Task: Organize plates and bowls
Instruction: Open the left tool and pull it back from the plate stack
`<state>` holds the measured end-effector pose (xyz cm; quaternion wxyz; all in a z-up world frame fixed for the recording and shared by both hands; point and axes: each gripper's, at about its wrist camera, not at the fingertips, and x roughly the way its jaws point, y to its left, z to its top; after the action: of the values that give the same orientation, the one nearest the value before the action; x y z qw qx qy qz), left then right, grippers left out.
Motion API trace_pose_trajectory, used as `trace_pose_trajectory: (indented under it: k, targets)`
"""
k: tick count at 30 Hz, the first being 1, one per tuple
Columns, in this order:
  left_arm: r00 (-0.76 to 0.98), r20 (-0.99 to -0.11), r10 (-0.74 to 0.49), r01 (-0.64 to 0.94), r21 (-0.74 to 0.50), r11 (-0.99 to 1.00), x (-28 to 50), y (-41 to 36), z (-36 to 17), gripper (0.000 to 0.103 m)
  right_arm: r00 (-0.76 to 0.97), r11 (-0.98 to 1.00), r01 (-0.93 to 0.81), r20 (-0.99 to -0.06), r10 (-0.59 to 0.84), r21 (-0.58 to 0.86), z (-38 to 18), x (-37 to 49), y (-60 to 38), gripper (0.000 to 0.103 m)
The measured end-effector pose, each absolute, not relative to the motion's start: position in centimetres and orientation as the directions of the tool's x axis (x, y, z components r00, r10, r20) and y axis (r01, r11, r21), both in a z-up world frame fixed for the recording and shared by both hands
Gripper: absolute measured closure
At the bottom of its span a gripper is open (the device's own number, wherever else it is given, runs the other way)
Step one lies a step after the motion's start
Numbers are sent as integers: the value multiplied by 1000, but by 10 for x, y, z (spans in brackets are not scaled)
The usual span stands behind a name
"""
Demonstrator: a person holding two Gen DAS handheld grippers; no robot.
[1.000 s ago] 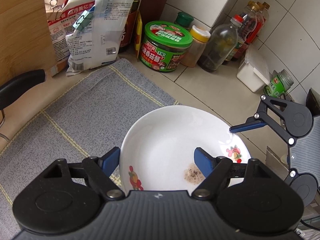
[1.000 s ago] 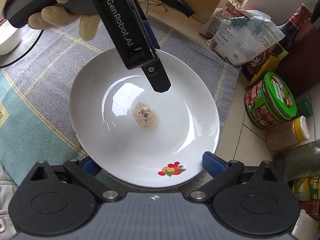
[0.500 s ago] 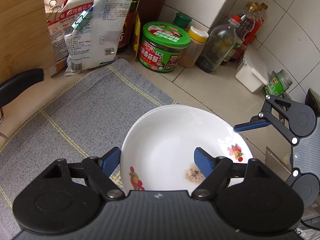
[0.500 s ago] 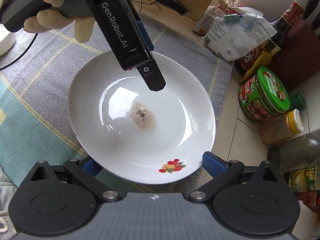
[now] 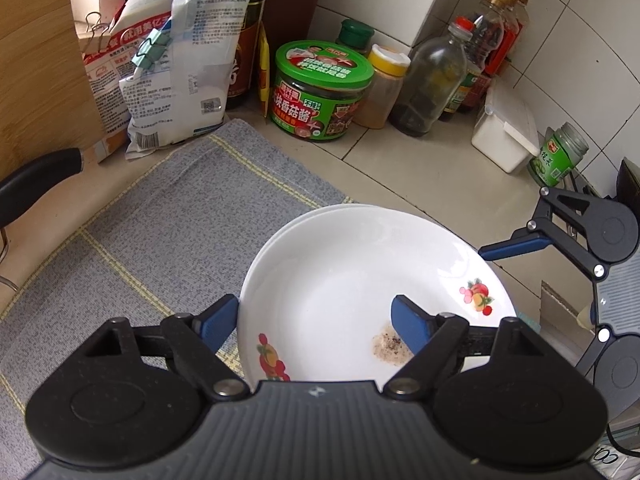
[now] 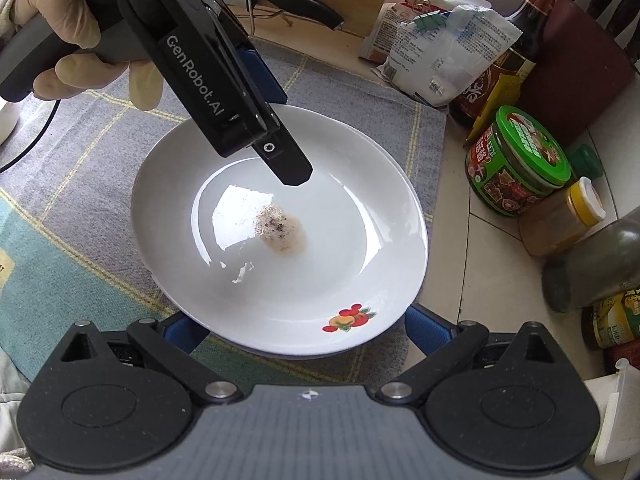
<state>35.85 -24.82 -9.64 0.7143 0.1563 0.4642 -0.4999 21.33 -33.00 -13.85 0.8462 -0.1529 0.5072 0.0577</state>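
A white plate (image 5: 360, 272) (image 6: 340, 248) with fruit decals and a brown smear lies on a second white plate, whose rim (image 5: 298, 218) shows at the far left. My left gripper (image 5: 312, 324) (image 6: 288, 136) straddles the top plate's near rim, one pad outside and one over the well. Its jaws are opening and the pads stand clear of the rim. My right gripper (image 6: 302, 330) is open at the opposite rim, its pads partly hidden under the plate's edge. One of its fingers (image 5: 516, 246) shows beside the plate.
The plates rest on a grey mat (image 5: 160, 220) at its corner by the tiled counter. Behind stand a green-lidded jar (image 5: 320, 92), bottles (image 5: 432, 76), clipped bags (image 5: 176, 80) and a white box (image 5: 504, 136). A black pan handle (image 5: 36, 176) juts in at left. A gloved hand (image 6: 60, 40) holds the left gripper.
The rim of the lower plate has come into view at the top plate's far-left edge. The right wrist view has rolled a little. Both grippers stay at the plate's rims.
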Motion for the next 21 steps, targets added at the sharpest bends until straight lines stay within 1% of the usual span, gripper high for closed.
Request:
trace_pose_trajectory:
  k: [4, 8, 11, 15, 17, 21]
  targets:
    - [78, -811, -580, 862, -237, 447, 359, -248, -95, 20, 454, 956, -270, -891, 23, -113, -142, 213, -341, 0]
    - [82, -814, -575, 863, -231, 450, 360, -250, -95, 20, 432, 960, -270, -900, 55, -71, -148, 214, -343, 0]
    - [80, -814, -576, 865, -231, 446, 359, -251, -96, 18, 438, 961, -266, -897, 56, -70, -150, 213, -343, 0]
    - [85, -821, -564, 877, -208, 434, 355, -254, -98, 14, 434, 964, -259, -899, 62, -58, -150, 213, -344, 0]
    - [88, -822, -562, 876, -205, 436, 354, -255, -99, 13, 427, 967, -248, -902, 64, -49, -152, 214, -345, 0]
    - [132, -811, -570, 869, -182, 460, 354, -247, -97, 13, 436, 968, -233, -900, 19, -93, -152, 207, -340, 0]
